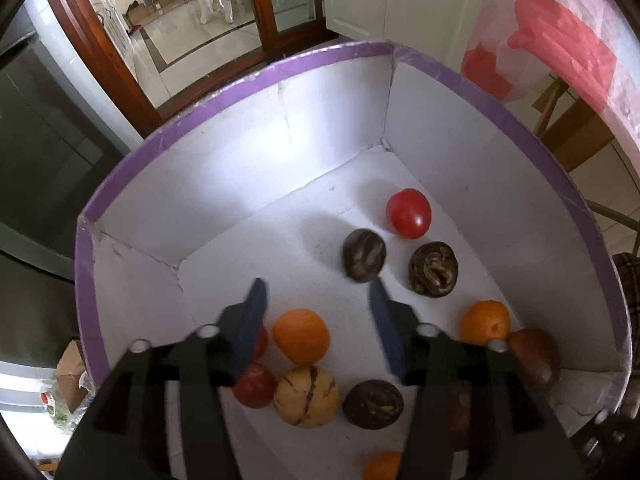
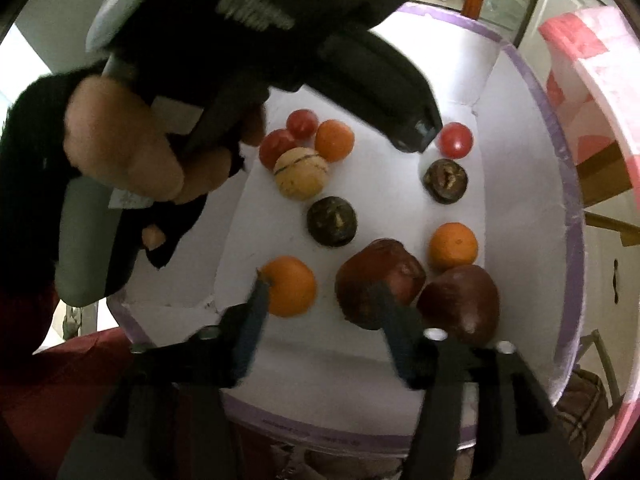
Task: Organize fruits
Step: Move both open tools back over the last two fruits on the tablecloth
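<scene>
Nearest to the right wrist camera, the right gripper (image 2: 318,308) hangs with its blue-padded fingers (image 2: 252,320) spread wide and holding nothing; one finger tip lies against or just in front of a round orange citrus fruit (image 2: 290,286), the other in front of a dark red wrinkled apple-like fruit (image 2: 380,280), and I cannot tell whether either truly touches. All the fruits lie loose on the floor of a white cardboard box with a purple rim (image 2: 574,216), probably because the box is the place where they are collected or sorted. A second dark red fruit (image 2: 460,300) sits just beside the first, with another orange (image 2: 454,248) behind them. Further in lie a brown shrivelled round fruit (image 2: 332,222), a pale yellow striped melon-like fruit (image 2: 302,174) and small red tomato-like fruits (image 2: 302,123). The left gripper (image 1: 318,286) hovers over the middle of the box, its fingers (image 1: 252,324) also spread and empty, apparently aimed toward a brown wrinkled fruit (image 1: 364,255) near one tip, so I judge it is choosing the next fruit. In the right wrist view the person's hand (image 2: 132,148) and the dark body of the left tool hide the far left part of the box. In the left wrist view the gripper covers some fruits partly, and an orange at the bottom edge is cut off. A pink and white patterned cloth (image 1: 560,48) stands outside the box; what is under it is not clear.
</scene>
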The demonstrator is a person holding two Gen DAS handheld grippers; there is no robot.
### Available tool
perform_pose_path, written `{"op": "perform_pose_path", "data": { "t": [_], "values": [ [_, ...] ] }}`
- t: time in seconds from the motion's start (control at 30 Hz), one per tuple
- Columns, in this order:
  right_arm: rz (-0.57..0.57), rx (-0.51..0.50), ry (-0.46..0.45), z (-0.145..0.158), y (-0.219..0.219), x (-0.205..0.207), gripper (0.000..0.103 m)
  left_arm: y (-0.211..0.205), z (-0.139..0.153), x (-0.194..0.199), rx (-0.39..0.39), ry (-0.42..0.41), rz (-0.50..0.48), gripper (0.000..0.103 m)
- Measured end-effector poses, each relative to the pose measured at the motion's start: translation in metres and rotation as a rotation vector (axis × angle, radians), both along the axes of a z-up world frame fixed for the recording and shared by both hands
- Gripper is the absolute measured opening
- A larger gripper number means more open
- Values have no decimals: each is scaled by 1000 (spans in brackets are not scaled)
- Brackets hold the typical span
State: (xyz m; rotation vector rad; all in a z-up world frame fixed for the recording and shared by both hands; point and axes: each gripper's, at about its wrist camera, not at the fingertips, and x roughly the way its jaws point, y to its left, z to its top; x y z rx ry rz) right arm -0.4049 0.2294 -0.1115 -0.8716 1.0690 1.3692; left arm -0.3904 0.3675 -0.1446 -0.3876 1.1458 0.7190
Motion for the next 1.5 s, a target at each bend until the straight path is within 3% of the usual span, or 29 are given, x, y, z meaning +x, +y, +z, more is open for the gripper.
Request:
{"op": "perform_pose_path", "data": {
  "t": [0.13, 0.23, 0.4, 0.6, 0.7, 0.77, 0.83, 1.03, 1.2, 1.33, 1.5],
  "values": [
    [-7, 36, -17, 12, -4, 2, 59, -1, 7, 0, 20, -1, -2, 64],
    [-13, 79, -14, 27, -7, 5, 59, 0, 14, 0, 40, -8, 6, 76],
    [-56, 196, 5, 66, -17, 17, 64, -2, 42, 2, 91, -31, 11, 81],
    [-178, 397, -37, 136, -49, 49, 68, -11, 83, 16, 167, -61, -1, 89],
    [-246, 491, -87, 161, -72, 66, 79, -17, 109, 28, 222, -83, 1, 91],
    [-323, 561, -114, 181, -96, 87, 83, -26, 133, 42, 259, -120, 16, 100],
    [-406, 608, -121, 190, -117, 109, 86, -36, 149, 60, 239, -158, -7, 100],
    [-715, 663, -154, 197, -191, 178, 87, -104, 185, 153, 33, -272, -238, 101],
    [-1039, 655, -213, 192, -269, 249, 87, -188, 200, 254, 75, -333, -416, 101],
    [-1251, 613, -242, 179, -327, 307, 87, -237, 189, 331, -25, -365, -465, 101],
    [-1411, 599, -252, 165, -378, 362, 87, -276, 177, 424, -84, -426, -449, 101]
  ]
}}
